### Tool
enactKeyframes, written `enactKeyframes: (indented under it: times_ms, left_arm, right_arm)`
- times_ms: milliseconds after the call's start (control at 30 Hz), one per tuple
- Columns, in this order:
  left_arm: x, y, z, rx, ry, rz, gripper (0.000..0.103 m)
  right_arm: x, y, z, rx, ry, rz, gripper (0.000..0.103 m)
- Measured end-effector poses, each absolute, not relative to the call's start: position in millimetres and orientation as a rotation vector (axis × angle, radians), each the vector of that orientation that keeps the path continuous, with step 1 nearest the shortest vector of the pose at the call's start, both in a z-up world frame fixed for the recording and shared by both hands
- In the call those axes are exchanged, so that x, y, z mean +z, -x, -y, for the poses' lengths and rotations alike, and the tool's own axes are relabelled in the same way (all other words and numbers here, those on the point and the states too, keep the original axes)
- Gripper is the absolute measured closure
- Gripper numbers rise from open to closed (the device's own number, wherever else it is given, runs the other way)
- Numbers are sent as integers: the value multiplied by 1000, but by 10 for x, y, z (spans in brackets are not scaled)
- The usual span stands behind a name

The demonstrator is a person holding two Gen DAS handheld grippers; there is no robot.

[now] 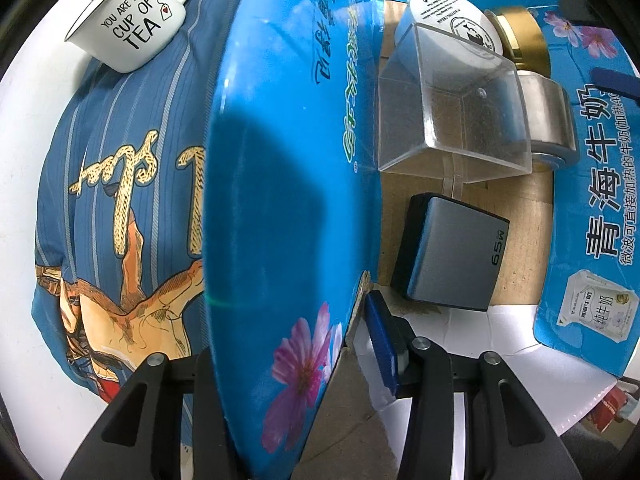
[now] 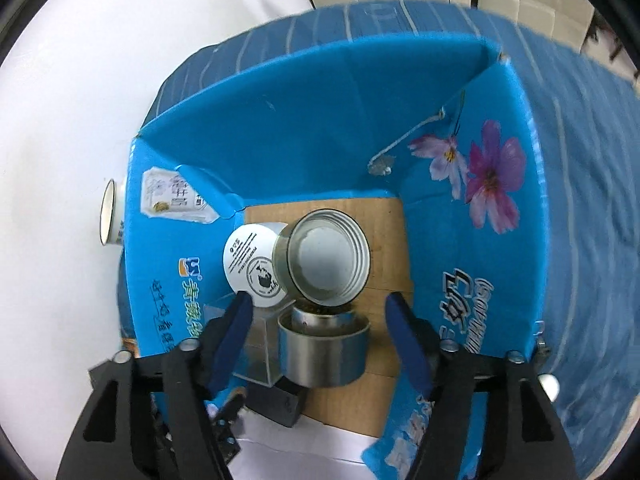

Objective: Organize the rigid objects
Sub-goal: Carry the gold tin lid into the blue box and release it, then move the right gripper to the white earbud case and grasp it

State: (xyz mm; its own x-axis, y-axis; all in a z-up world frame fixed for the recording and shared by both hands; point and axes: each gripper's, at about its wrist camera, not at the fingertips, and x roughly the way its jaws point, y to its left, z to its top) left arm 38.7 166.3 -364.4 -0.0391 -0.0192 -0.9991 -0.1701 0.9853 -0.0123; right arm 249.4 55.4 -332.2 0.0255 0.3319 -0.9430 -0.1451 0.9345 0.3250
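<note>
Box (image 2: 320, 128), blue printed cardboard, flaps standing open, brown floor; sits on a blue striped cloth (image 2: 592, 168) spread over a white table (image 2: 60, 100).

Contents, seen from the right wrist view: steel tin (image 2: 326, 350), round, upright, near the front of the floor; second tin (image 2: 328, 262), open and tipped on its side, mouth toward the camera, leaning over the first; white round lid (image 2: 250, 266) with black print, just beside the tipped tin; clear plastic scoop (image 2: 256, 348), touching the upright tin's left side; dark charger block (image 2: 280, 404), partly hidden below the scoop.

Same contents from the left wrist view: clear plastic scoop (image 1: 452, 108) in the middle, grey charger block (image 1: 452, 248) marked 65W beside its handle, white round lid (image 1: 452, 20) and a gold-rimmed tin (image 1: 520, 36) behind it, steel tin (image 1: 552, 120) to its right.

Right gripper (image 2: 320, 344): jaws spread wide, either side of the upright tin, pads clear of it.

Left gripper (image 1: 288, 392): jaws closed on the box's near flap (image 1: 288, 200), which runs up between the fingers; blue pad (image 1: 380, 344) against its inner face.

Outside the box: white mug (image 1: 128, 28) lettered "YOU ARE MY CUP OF TEA", on the cloth's edge, well apart from the box.
</note>
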Motion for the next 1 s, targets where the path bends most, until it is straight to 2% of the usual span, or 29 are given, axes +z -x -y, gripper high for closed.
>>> enactKeyframes:
  times_ms: [367, 667, 867, 1000]
  left_arm:
    - [-3642, -379, -1659, 126, 144, -1605, 61]
    - [-3645, -371, -1671, 128, 143, -1603, 61]
    - [-3646, -372, -1671, 128, 143, -1604, 61]
    - [-3646, -372, -1672, 129, 144, -1604, 61]
  right_arm:
    - [-2864, -2132, -279, 372, -81, -1385, 23]
    - [-2507, -1757, 163, 383, -150, -1349, 23]
    - [-2472, -1628, 823, 278, -298, -1341, 23]
    - [-2661, -1612, 1381, 151, -388, -1349, 23]
